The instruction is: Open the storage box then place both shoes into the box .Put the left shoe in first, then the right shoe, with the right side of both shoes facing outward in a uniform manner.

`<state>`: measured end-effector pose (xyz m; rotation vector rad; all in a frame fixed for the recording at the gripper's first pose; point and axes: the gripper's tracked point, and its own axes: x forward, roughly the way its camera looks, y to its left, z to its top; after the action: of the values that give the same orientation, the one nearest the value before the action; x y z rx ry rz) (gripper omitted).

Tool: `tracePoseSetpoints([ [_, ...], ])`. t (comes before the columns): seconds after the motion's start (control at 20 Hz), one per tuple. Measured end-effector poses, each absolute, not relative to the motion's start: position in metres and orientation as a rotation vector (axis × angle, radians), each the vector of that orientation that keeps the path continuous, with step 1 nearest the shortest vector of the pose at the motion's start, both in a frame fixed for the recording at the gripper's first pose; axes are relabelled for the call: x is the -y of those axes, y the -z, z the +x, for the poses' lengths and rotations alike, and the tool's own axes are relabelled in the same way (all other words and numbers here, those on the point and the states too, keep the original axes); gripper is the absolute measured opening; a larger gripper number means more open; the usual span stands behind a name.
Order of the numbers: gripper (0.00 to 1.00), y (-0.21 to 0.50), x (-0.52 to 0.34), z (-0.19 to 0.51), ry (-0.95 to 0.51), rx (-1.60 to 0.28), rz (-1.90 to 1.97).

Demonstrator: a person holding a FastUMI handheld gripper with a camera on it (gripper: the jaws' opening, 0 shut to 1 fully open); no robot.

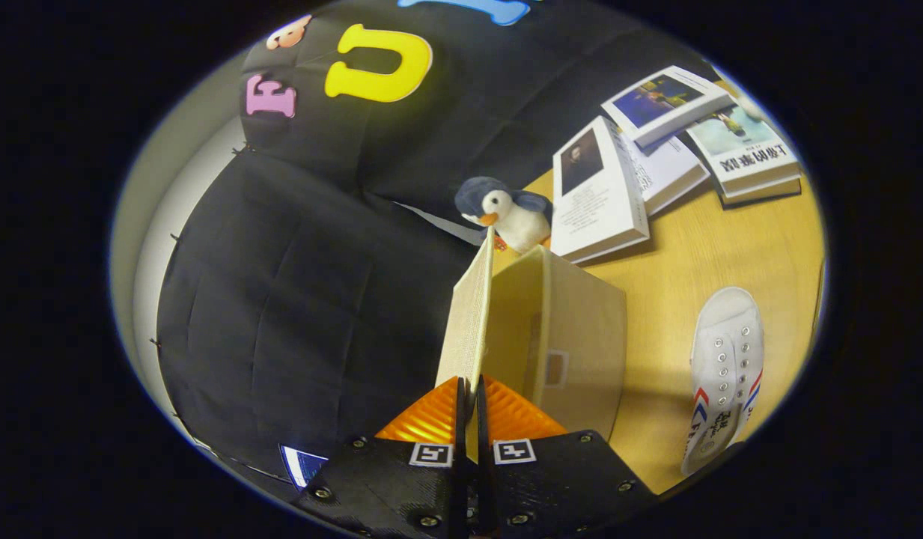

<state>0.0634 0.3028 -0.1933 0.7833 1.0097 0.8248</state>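
Gripper: fingers are pinching the lid flap of the storage box, clenched on its near edge and holding it upright.
Box: sitting just ahead of the fingers on the wooden table, its mouth opening.
Shoe: one white sneaker is lying well to the right of the box, still outside.
Beyond: a plush penguin and books are resting behind the box.
Risk: the thin flap is likely slipping free if pulled sideways, dragging or tipping the light box.
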Motion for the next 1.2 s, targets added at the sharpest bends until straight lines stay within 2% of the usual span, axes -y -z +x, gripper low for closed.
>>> tracePoseSetpoints([
  [0.25, 0.06, 0.138, -0.345, 0.064, -0.892, -0.907, 0.665],
  [0.5, 0.1, 0.107, -0.425, 0.055, -0.993, -0.881, 0.62],
  [1.05, 0.1, 0.118, -0.551, 0.031, -1.071, -0.951, 0.552],
  [1.15, 0.26, 0.127, -0.556, 0.037, -1.058, -0.932, 0.507],
  [1.2, 0.41, 0.129, -0.556, 0.034, -1.059, -0.939, 0.491],
])
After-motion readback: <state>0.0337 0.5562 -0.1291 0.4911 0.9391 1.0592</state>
